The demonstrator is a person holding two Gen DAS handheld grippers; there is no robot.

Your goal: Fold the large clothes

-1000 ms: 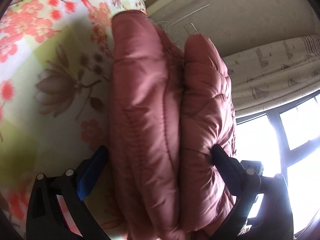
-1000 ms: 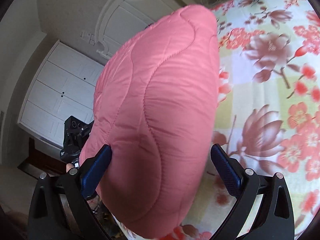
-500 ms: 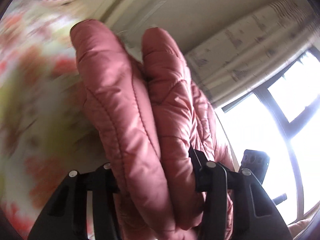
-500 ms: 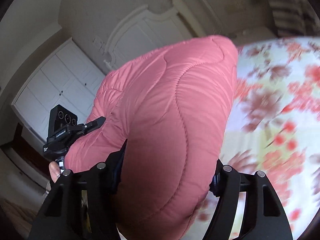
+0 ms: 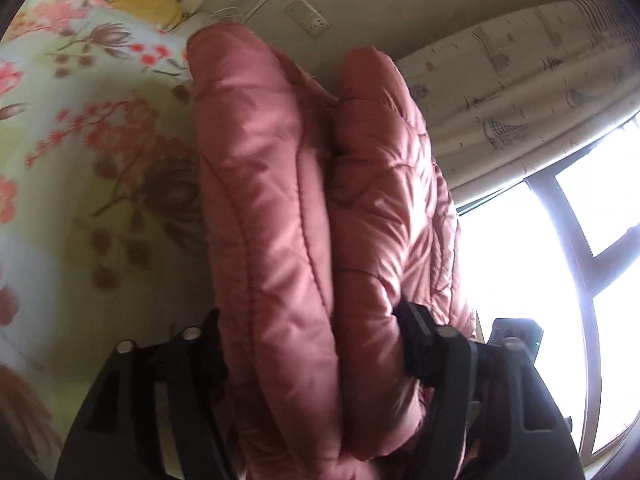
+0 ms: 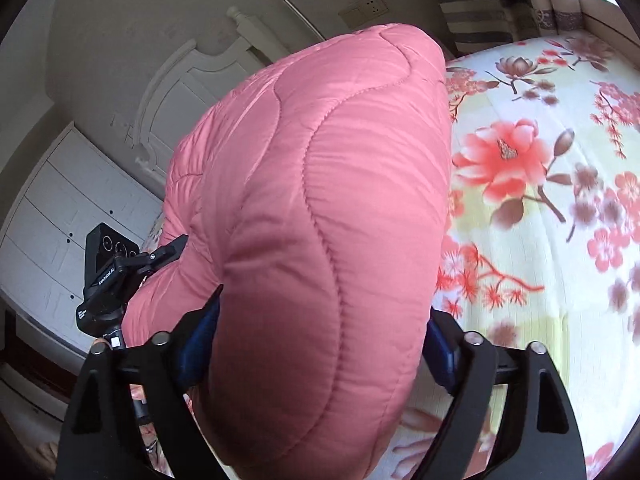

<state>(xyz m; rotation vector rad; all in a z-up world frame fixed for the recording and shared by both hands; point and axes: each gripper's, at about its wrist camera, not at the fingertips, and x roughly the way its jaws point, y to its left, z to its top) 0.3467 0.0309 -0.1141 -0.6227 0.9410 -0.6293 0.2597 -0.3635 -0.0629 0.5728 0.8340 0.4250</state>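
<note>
A thick pink quilted jacket [image 5: 280,184], folded into two puffy layers, stands on edge between the fingers of my left gripper [image 5: 314,340]. Both black pads touch its sides and dent the padding while the jaws are opening. In the right wrist view the other end of the same jacket [image 6: 320,168] bulges between the blue pads of my right gripper [image 6: 320,344]; those jaws are opening too, still in contact with the fabric. The jacket hangs over a floral bed sheet [image 6: 540,200]. The left gripper's body [image 6: 116,276] shows beyond the jacket at the lower left.
The flowered sheet [image 5: 80,160] spreads left of the jacket, with a yellow pillow [image 5: 148,4] at its head. A curtain [image 5: 520,92] and bright window [image 5: 520,280] lie to the right. A white headboard [image 6: 188,92] and white cabinet [image 6: 52,216] stand behind.
Both grippers closed in on the jacket, then widened a little. Each has swung sideways across the bed with the jacket between its fingers, so the background has shifted.
</note>
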